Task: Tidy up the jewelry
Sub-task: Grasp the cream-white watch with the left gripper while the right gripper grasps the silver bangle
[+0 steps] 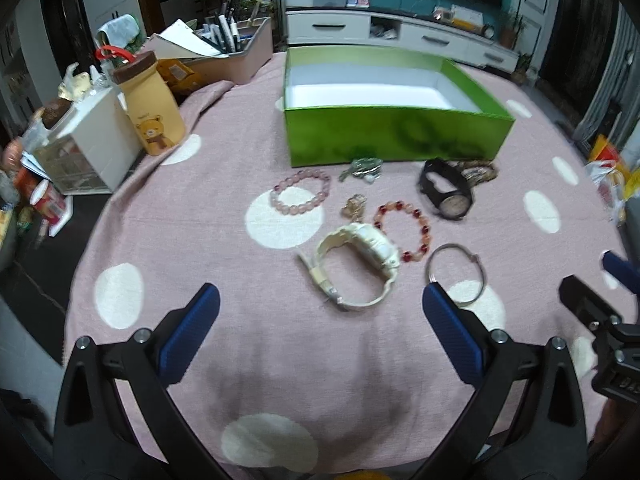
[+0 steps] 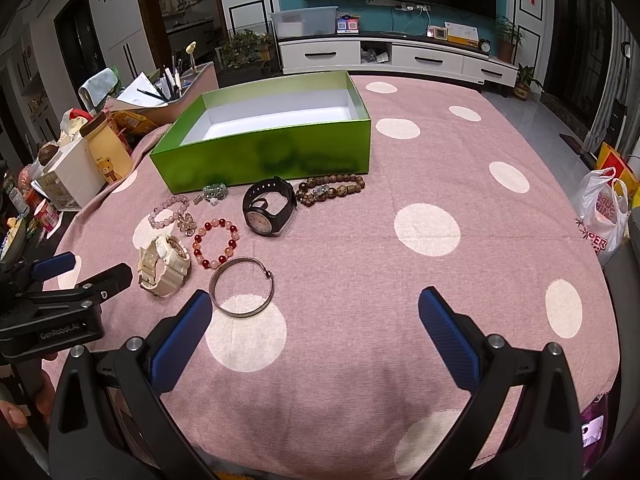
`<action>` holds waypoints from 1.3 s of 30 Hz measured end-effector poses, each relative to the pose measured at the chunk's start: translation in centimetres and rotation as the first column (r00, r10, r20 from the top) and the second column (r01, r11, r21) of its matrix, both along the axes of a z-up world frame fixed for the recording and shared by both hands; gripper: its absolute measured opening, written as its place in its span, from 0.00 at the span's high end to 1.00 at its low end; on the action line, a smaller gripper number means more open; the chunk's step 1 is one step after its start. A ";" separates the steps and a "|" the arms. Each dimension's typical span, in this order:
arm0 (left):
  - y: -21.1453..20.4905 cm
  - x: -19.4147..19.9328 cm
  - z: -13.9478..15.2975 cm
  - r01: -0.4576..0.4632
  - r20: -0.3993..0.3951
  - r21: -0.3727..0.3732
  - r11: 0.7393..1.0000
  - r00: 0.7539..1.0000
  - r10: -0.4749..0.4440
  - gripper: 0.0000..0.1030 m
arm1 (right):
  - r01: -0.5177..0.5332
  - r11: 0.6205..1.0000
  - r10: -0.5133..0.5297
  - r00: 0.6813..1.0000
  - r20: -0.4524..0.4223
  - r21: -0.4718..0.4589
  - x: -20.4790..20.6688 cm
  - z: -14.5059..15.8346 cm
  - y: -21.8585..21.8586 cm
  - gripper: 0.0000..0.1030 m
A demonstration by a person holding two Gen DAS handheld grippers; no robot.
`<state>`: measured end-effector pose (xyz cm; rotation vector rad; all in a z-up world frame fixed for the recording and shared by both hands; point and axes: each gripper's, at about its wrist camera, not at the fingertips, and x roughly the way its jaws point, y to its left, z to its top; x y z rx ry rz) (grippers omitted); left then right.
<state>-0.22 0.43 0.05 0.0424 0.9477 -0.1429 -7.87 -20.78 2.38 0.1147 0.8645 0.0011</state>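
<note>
An empty green box (image 1: pixel 394 136) (image 2: pixel 260 158) stands on the pink dotted cloth. In front of it lie a cream watch (image 1: pixel 358 266) (image 2: pixel 164 266), a black watch (image 1: pixel 446 190) (image 2: pixel 268 208), a pink bead bracelet (image 1: pixel 300 194) (image 2: pixel 168 210), a red bead bracelet (image 1: pixel 404 232) (image 2: pixel 216 242), a silver bangle (image 1: pixel 456 274) (image 2: pixel 242 286), a brown bead bracelet (image 2: pixel 332 190) and a green trinket (image 1: pixel 362 168) (image 2: pixel 214 192). My left gripper (image 1: pixel 320 300) is open just short of the cream watch. My right gripper (image 2: pixel 316 304) is open, right of the bangle. Both hold nothing.
A yellow bear bottle (image 1: pixel 150 108) (image 2: pixel 106 152), a white box (image 1: pixel 84 140) and a pink desk tray (image 1: pixel 240 50) crowd the table's left side. A plastic bag (image 2: pixel 602 216) sits beyond the right edge. The right gripper shows at the left wrist view's right edge (image 1: pixel 600 308).
</note>
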 end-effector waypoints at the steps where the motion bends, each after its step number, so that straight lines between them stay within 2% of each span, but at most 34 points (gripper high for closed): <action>1: 0.3 -0.1 0.2 0.019 0.018 -0.053 0.998 1.000 -0.018 0.02 | -0.002 1.000 0.002 1.000 0.010 0.006 0.0 0.1 -0.2 0.01; 3: 0.9 -0.2 0.7 0.054 0.047 -0.140 0.989 0.998 -0.047 0.02 | -0.007 1.000 0.007 0.999 0.034 0.014 -0.2 0.4 -0.5 0.01; 5: 1.5 -0.1 0.8 0.077 0.061 -0.189 0.979 0.996 -0.067 0.02 | -0.018 1.000 0.017 0.997 0.078 0.014 -0.5 0.7 -0.7 0.01; 9: 2.0 0.7 0.4 0.088 0.028 -0.179 0.980 0.996 -0.084 0.02 | -0.070 0.996 0.063 0.991 0.117 0.050 -0.4 0.6 -1.4 0.01; 12: 3.6 1.4 -0.3 0.071 -0.009 -0.239 0.968 0.997 -0.075 0.02 | -0.086 0.990 0.073 0.991 0.111 0.113 -0.2 -0.3 -2.4 0.01; 16: 4.7 2.1 -1.9 0.018 -0.050 -0.253 0.967 0.998 -0.031 0.02 | -0.103 0.975 0.092 0.994 0.065 0.196 0.4 -1.8 -2.8 0.01; 20: 3.8 2.7 -3.5 0.024 -0.076 -0.209 0.978 0.996 -0.041 0.02 | -0.117 0.987 0.115 0.993 0.027 0.113 0.9 -3.1 -1.4 0.01; 23: 2.9 3.2 -4.4 0.054 -0.072 -0.160 0.986 0.995 -0.066 0.02 | -0.137 0.983 0.136 0.991 0.012 0.121 1.4 -4.0 -0.6 0.01; 27: 2.5 4.0 -5.2 0.081 -0.075 -0.143 0.986 0.993 -0.092 0.04 | -0.144 0.982 0.148 0.989 -0.022 0.126 2.3 -5.2 0.1 0.12; 31: 2.6 4.7 -5.6 0.086 -0.084 -0.136 0.987 0.992 -0.098 0.17 | -0.161 0.979 0.167 0.985 -0.039 0.125 2.9 -5.8 0.7 0.23; 33: 2.6 5.1 -5.8 0.082 -0.094 -0.140 0.987 0.991 -0.096 0.27 | -0.166 0.978 0.173 0.984 -0.044 0.124 3.1 -5.9 0.9 0.29; 35: 2.6 5.4 -6.0 0.085 -0.106 -0.143 0.986 0.989 -0.101 0.38 | -0.175 0.977 0.182 0.982 -0.049 0.120 3.3 -6.0 1.2 0.32; 39: 2.4 5.8 -5.9 0.099 -0.108 -0.131 0.986 0.988 -0.113 0.51 | -0.201 0.975 0.207 0.977 -0.054 0.095 3.6 -6.2 2.1 0.39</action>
